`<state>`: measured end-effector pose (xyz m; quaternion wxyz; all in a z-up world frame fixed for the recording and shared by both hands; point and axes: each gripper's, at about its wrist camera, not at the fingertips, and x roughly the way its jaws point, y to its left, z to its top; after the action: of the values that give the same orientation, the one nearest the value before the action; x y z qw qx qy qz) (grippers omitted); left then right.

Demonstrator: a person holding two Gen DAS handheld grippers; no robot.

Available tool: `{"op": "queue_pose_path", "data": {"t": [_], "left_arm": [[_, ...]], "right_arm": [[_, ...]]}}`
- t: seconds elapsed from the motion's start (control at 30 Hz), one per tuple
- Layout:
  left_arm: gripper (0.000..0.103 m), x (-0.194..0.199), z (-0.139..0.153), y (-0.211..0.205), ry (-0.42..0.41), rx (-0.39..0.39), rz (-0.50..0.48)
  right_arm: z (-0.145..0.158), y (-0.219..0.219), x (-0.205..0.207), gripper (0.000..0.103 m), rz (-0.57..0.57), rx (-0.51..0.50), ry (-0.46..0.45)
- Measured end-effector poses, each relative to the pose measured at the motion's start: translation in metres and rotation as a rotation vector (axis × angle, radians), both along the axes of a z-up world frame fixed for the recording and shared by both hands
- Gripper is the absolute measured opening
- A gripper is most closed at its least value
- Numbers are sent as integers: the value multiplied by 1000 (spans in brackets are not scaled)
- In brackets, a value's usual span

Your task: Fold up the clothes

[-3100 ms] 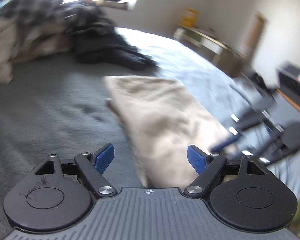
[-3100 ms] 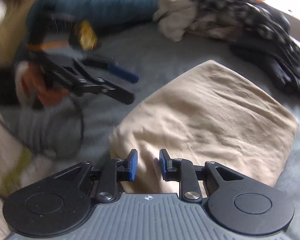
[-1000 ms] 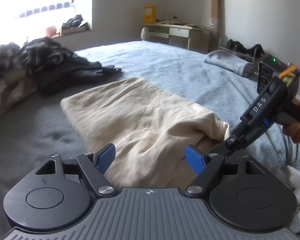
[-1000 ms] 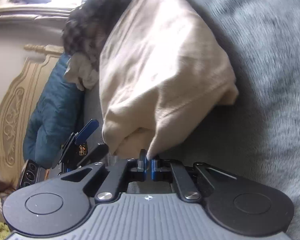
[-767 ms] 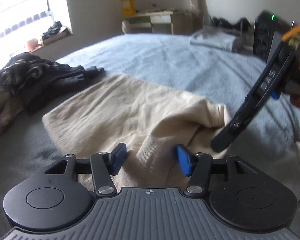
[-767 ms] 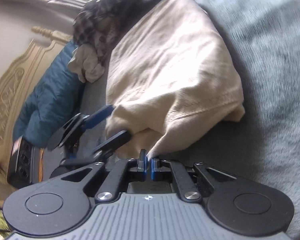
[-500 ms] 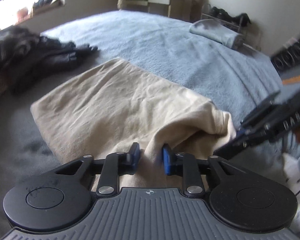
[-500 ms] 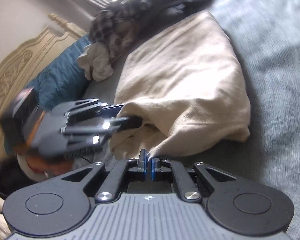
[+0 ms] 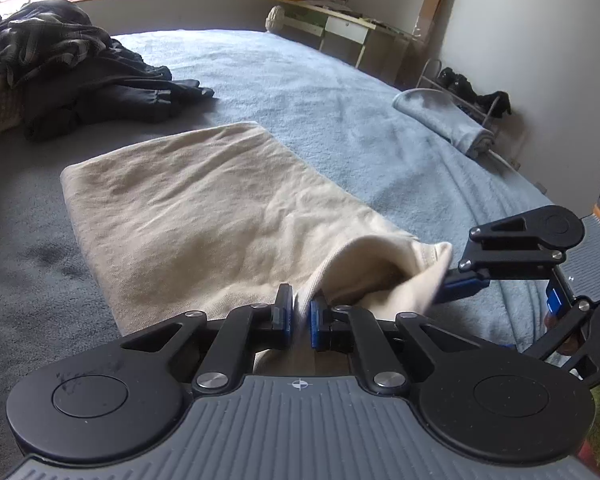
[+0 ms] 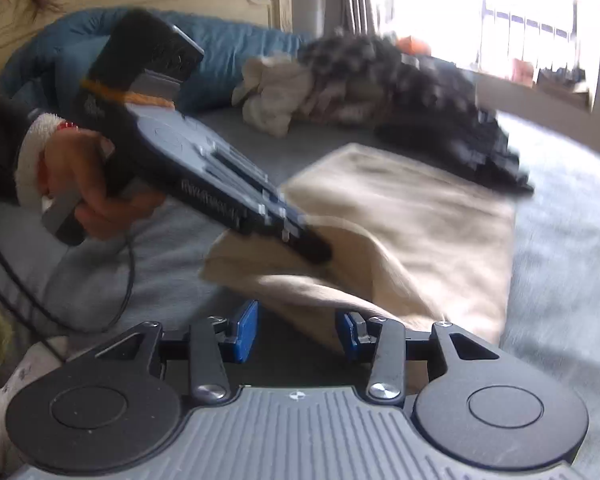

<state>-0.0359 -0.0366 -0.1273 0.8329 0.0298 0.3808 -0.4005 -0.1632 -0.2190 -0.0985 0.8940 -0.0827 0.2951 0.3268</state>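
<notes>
Your left gripper point(image 9: 300, 316) has just closed on the near edge of the beige cotton garment point(image 9: 204, 216), which lies part-folded on the grey-blue fleece blanket point(image 9: 320, 92), probably to lift that edge for the next fold. Your right gripper point(image 10: 296, 334), at the near right corner, has just been opening; its jaws now stand apart, cloth loose between them. No containers are in view.

Motion blur smears the dark clothes pile point(image 10: 420, 112).

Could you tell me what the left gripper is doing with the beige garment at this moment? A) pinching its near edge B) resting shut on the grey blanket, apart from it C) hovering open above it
A: in the left wrist view the left gripper has its blue pads closed on the near edge of the beige garment.
</notes>
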Motion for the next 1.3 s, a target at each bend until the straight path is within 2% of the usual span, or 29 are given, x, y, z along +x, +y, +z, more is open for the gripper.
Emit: {"op": "queue_pose_path", "data": {"t": [0.1, 0.2, 0.3, 0.37, 0.43, 0.53, 0.6, 0.7, 0.8, 0.97, 1.07, 1.2, 1.3], "left_arm": [[6, -1, 1, 3, 4, -21, 8], [6, -1, 0, 4, 0, -25, 7], [8, -1, -2, 4, -10, -15, -9], [10, 0, -4, 4, -4, 4, -34], [24, -1, -5, 6, -5, 14, -44], [28, -2, -7, 10, -7, 22, -70], [28, -3, -9, 12, -19, 26, -69], [21, -1, -11, 16, -22, 18, -49], [12, -1, -10, 16, -26, 1, -51], [6, -2, -6, 17, -48, -25, -64], [5, -2, -3, 21, -50, -49, -68], [5, -1, -2, 22, -41, -73, -58], [5, 0, -1, 23, -35, -86, -51]], "right_arm": [[-2, 3, 1, 44, -2, 5, 1], [-1, 7, -2, 44, 49, -6, 7], [1, 8, -5, 44, 79, -40, -24], [2, 8, -4, 44, 78, -53, -21], [4, 7, -5, 44, 98, -67, -16], [6, 7, -10, 44, 151, -116, -37], [6, 9, -10, 44, 186, -142, -34], [10, 10, -13, 44, 251, -152, -28], [12, 11, -10, 44, 267, -166, -42], [22, 10, -2, 43, 271, -101, -48], [21, 8, 12, 43, 227, -35, 12], [5, 9, 44, 43, 110, 49, 151], [-9, 13, 58, 42, 50, 64, 210]]}}
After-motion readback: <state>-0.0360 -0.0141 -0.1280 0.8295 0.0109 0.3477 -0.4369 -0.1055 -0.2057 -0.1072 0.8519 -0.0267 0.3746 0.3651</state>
